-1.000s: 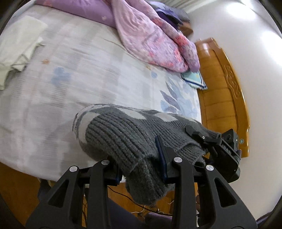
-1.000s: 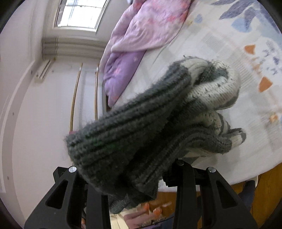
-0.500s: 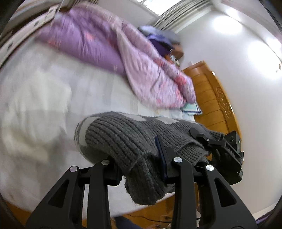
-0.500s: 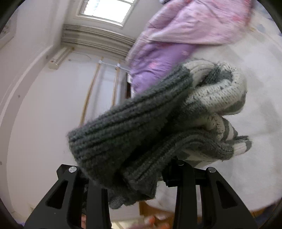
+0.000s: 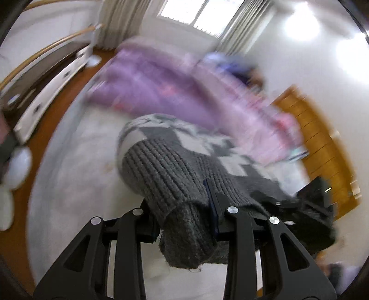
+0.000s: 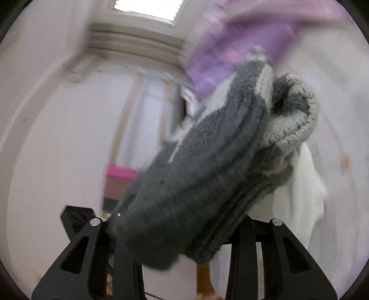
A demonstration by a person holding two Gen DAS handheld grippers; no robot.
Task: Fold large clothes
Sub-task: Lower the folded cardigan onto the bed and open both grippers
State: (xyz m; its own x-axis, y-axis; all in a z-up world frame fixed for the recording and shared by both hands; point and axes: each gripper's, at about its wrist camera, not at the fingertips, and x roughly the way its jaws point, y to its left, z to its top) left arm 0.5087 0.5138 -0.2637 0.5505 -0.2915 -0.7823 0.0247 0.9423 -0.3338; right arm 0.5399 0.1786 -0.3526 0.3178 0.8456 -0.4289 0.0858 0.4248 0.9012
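**Both grippers carrying bunched grey sweater above the bed**

The left gripper [image 5: 184,221] is pinching a thick fold of the grey knit sweater [image 5: 175,166], its two fingers pressing on the ribbed hem from either side; a loose wad of the hem is hanging down between the black finger frames. The sweater is bunching up in front of the left gripper and is hovering over the bed [image 5: 76,161], not lying on it. White patches in the knit pattern are showing on top of the bundle.

The right gripper [image 6: 182,242] is also clamping the sweater [image 6: 203,161], with the dark ribbed part filling the gap between its fingers and a cream-and-grey part rolling over at the far end. In the left wrist view the right gripper's black body [image 5: 316,198] is sitting at the far right end of the same sweater, so the garment is hanging between both grippers.

Background is heavily blurred in both views. Beyond the sweater on the bed, a purple quilt [image 5: 166,92] is lying in a heap. The wooden headboard [image 5: 322,143] is standing to the right of the bed. A white garment [image 6: 306,184] is lying on the bed just behind the sweater in the right wrist view. A window [image 5: 196,13] is showing past the far end of the bed.
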